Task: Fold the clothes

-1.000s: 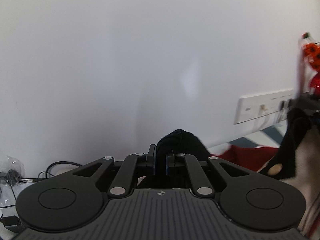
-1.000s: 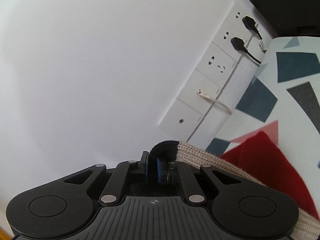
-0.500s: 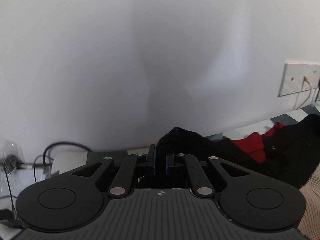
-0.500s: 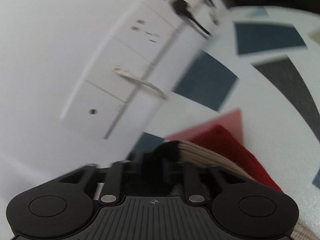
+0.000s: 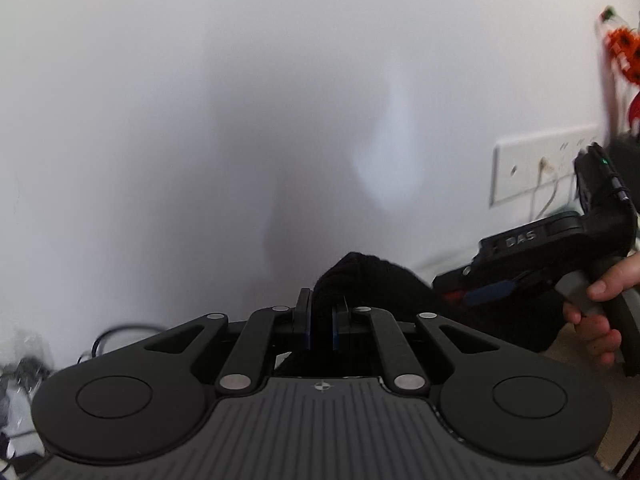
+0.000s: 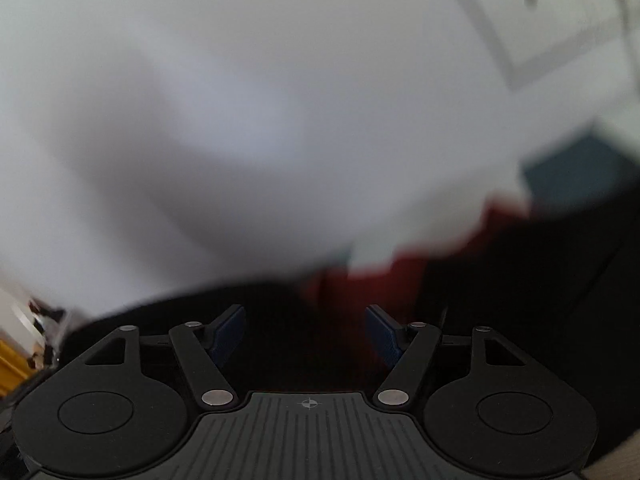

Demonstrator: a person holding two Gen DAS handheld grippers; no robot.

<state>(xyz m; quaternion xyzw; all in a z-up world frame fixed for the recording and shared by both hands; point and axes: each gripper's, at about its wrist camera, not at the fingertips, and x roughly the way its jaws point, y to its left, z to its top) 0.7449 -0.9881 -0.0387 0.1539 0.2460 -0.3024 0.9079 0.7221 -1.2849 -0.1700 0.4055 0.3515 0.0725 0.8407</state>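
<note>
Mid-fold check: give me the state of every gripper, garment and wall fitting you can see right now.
left gripper: shut on the black garment.
right gripper: jaws opening, pads apart, nothing pinched.
black garment: bunched, one fold clamped in the left gripper.
red garment: lying behind the black one, blurred.
wall socket panel: a pale cable plugged in.
person's hand: wrapped round the right gripper's handle.

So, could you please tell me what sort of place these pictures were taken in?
Probably an indoor room in a home or a lab. A plain white wall carries a row of wall sockets with cables plugged in, and dark knitted clothing lies heaped in front.
</note>
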